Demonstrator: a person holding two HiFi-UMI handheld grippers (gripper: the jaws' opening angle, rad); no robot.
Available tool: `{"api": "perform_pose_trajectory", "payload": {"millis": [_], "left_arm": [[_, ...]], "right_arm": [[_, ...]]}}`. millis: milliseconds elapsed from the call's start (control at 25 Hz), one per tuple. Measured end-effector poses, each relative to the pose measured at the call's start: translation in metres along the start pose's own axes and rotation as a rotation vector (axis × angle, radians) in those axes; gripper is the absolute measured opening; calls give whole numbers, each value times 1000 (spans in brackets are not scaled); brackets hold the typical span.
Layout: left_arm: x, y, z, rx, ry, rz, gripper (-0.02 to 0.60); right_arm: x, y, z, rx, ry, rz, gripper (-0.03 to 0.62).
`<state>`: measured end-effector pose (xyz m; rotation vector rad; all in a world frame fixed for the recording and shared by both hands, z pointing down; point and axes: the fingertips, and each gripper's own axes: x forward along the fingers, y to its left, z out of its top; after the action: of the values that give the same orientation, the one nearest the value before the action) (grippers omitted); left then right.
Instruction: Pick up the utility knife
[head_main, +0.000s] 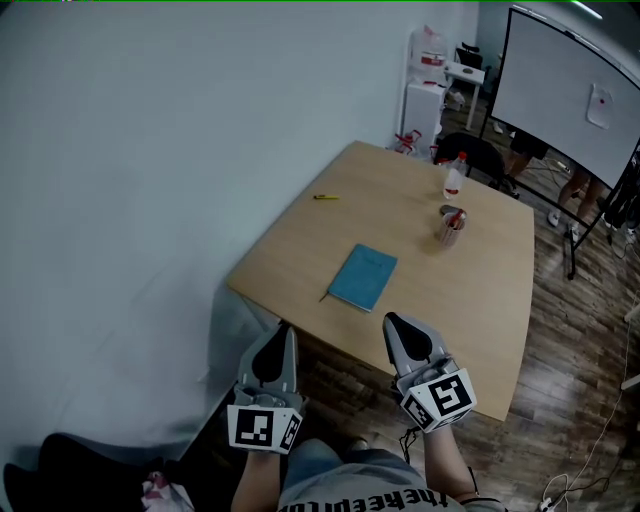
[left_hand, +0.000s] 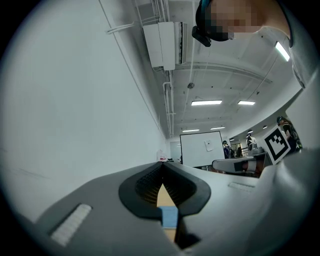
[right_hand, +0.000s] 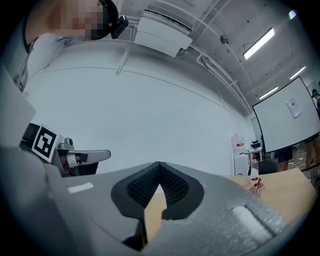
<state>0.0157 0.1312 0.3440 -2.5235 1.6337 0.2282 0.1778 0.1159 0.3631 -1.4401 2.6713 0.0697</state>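
Note:
A small yellow utility knife (head_main: 326, 197) lies near the far left edge of the wooden table (head_main: 480, 300). Both grippers hang short of the table's near edge, well apart from the knife. My left gripper (head_main: 288, 329) is shut with nothing in it; its jaw tips meet in the left gripper view (left_hand: 163, 165). The right gripper (head_main: 390, 321) reaches just over the near edge, also shut and empty, with the tips touching in the right gripper view (right_hand: 159, 164).
A blue notebook (head_main: 363, 277) lies mid-table, with a pen cup (head_main: 450, 226) and a bottle (head_main: 454, 178) further back. A white wall runs along the left. A whiteboard (head_main: 570, 90) and a white cabinet (head_main: 424, 100) stand behind the table.

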Motion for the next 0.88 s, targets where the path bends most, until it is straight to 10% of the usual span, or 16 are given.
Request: {"api": "perform_pose_trajectory", "payload": {"millis": [880], "left_arm": [[90,58,-19,-16,27,-87,20]], "right_arm": [[86,-37,-10,18,9,-82,2]]}}
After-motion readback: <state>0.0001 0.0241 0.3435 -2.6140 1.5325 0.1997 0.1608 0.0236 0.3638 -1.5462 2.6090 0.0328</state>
